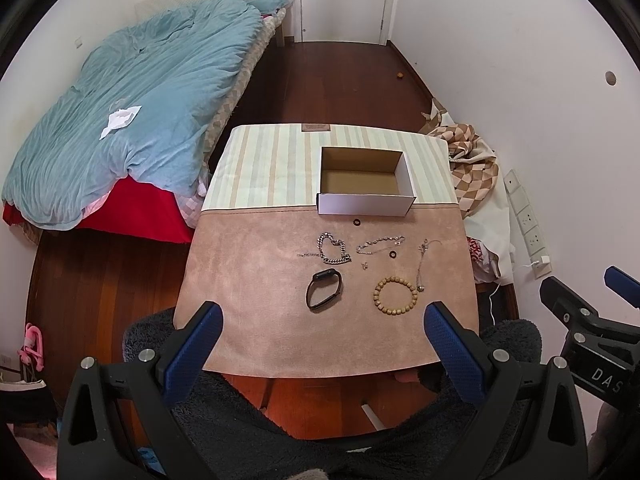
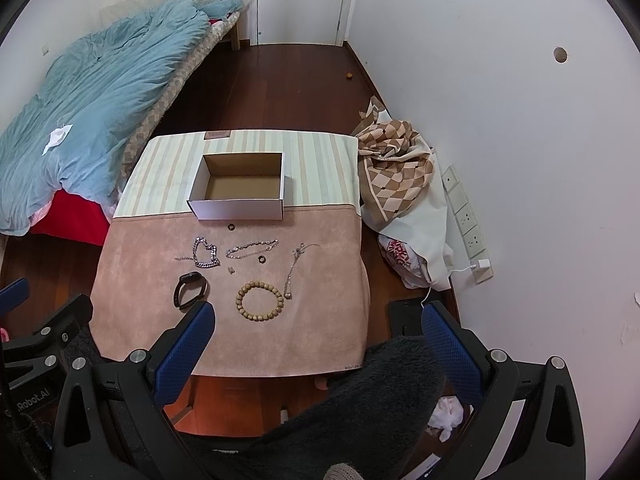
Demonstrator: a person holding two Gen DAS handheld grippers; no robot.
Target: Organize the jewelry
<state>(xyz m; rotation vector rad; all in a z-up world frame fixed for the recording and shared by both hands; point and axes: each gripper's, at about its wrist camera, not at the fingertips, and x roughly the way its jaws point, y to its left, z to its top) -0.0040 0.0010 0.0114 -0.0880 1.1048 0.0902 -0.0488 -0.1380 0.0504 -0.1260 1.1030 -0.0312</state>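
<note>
— Jewelry lies spread on the pink suede mat (image 1: 248,280), before the empty white cardboard box (image 1: 366,204). Why?

— Awaiting sorting. Left gripper (image 1: 326,344) and right gripper (image 2: 318,338) hover back, jaws wide, empty.

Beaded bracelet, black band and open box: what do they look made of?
Beaded bracelet: matte tan round beads, probably wood. Black band: smooth dark strap, likely rubber or silicone, with a glossy module. Open box: cardboard, white outside, raw brown inside.
</note>
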